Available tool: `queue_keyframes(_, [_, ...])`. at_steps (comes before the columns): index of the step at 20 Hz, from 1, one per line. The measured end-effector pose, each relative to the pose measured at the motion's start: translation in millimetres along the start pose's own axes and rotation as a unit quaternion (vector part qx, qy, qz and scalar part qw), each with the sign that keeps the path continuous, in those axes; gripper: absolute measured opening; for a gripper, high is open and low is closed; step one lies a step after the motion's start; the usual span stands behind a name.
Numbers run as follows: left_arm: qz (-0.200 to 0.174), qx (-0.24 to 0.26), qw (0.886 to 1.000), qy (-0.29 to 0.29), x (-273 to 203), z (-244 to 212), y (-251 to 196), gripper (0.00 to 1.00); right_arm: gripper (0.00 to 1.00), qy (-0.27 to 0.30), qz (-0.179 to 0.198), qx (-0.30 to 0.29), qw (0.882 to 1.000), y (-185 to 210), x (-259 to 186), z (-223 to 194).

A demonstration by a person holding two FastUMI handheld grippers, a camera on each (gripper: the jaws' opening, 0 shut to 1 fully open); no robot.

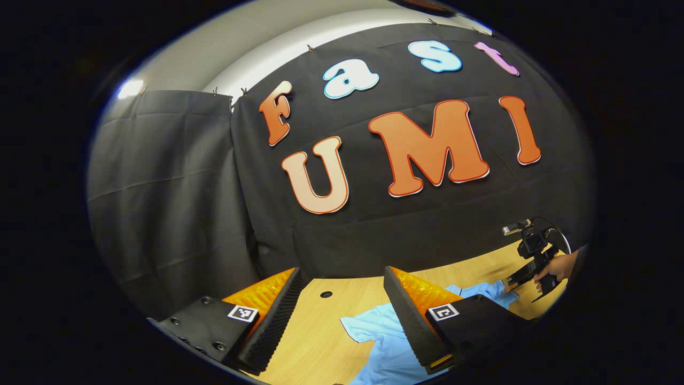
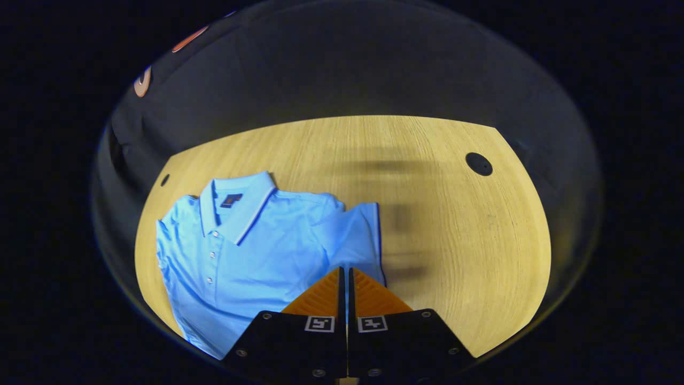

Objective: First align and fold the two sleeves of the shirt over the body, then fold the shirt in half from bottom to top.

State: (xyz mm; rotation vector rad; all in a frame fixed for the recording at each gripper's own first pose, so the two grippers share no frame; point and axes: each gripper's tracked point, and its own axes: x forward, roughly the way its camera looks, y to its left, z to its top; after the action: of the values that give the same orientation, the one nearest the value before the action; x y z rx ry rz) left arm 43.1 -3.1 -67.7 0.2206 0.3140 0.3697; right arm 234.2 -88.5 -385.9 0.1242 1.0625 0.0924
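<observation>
1. Light-blue polo shirt (image 2: 240,251) lies flat, front up, on the wooden surface (image 2: 454,240), toward the left part of the right gripper view.
2. Its collar (image 2: 238,200) has a white band with a dark stripe; a small dark label shows inside the neck, and a row of buttons runs down the placket.
3. One short sleeve (image 2: 360,235) with a dark-edged hem lies folded in toward the body, wrinkled at the shoulder.
4. Right gripper (image 2: 345,278) hangs over the shirt near that sleeve, its jaws closed together; whether cloth is pinched between them cannot be told.
5. Left gripper (image 1: 342,283) sits above the surface's edge with its jaws wide apart, gripping nothing; part of the shirt (image 1: 379,342) shows between and below them.
6. In the left gripper view a hand (image 1: 556,267) holds the other gripper at the shirt's far end.
</observation>
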Motion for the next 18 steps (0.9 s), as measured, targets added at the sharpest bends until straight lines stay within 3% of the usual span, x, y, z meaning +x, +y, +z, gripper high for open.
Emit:
queue_keyframes(1, [0.000, 0.001, 1.000, 0.004, -0.9, -2.9, 0.9, 1.00, 0.21, 0.005, -0.004, -0.005, 1.000, -2.0, 2.3, -2.7])
queue_keyframes(3, [0.003, 0.001, 1.000, 0.011, -2.2, -8.3, 4.6, 1.00, 0.49, 0.018, -0.013, -0.016, 1.000, -6.0, 9.7, -8.5])
queue_keyframes(4, [0.005, -0.001, 1.000, 0.014, -4.5, -11.1, 6.0, 1.00, 0.58, 0.023, -0.019, -0.020, 0.999, -8.6, 14.4, -10.2])
queue_keyframes(5, [0.007, -0.002, 1.000, 0.015, -6.4, -11.7, 6.9, 1.00, 0.75, 0.032, -0.023, -0.019, 0.999, -8.6, 18.9, -12.3])
queue_keyframes(8, [0.007, -0.001, 1.000, 0.019, -6.0, -13.3, 3.8, 1.00, 0.80, 0.035, -0.028, -0.020, 0.999, -7.7, 22.7, -8.7])
queue_keyframes(9, [0.006, 0.000, 1.000, 0.020, -4.0, -13.9, 2.2, 1.00, 0.66, 0.034, -0.029, -0.018, 0.999, -7.3, 25.1, -7.9])
queue_keyframes(12, [0.005, 0.003, 1.000, 0.020, -2.2, -14.4, 1.4, 1.00, 0.11, 0.037, -0.018, 0.010, 0.999, -4.5, 22.8, -8.5])
queue_keyframes(13, [0.005, 0.003, 1.000, 0.020, -2.5, -13.9, 0.9, 1.00, 0.04, 0.035, -0.003, 0.031, 0.999, -0.4, 22.4, -6.5])
queue_keyframes(15, [0.003, 0.007, 1.000, 0.020, -1.8, -13.4, 0.4, 1.00, 0.01, 0.024, 0.023, 0.072, 0.997, 6.6, 21.1, -4.3])
queue_keyframes(18, [0.003, 0.011, 1.000, 0.023, -1.2, -14.7, -0.7, 1.00, 0.01, -0.025, 0.063, 0.072, 0.995, 26.4, 5.8, 17.9])
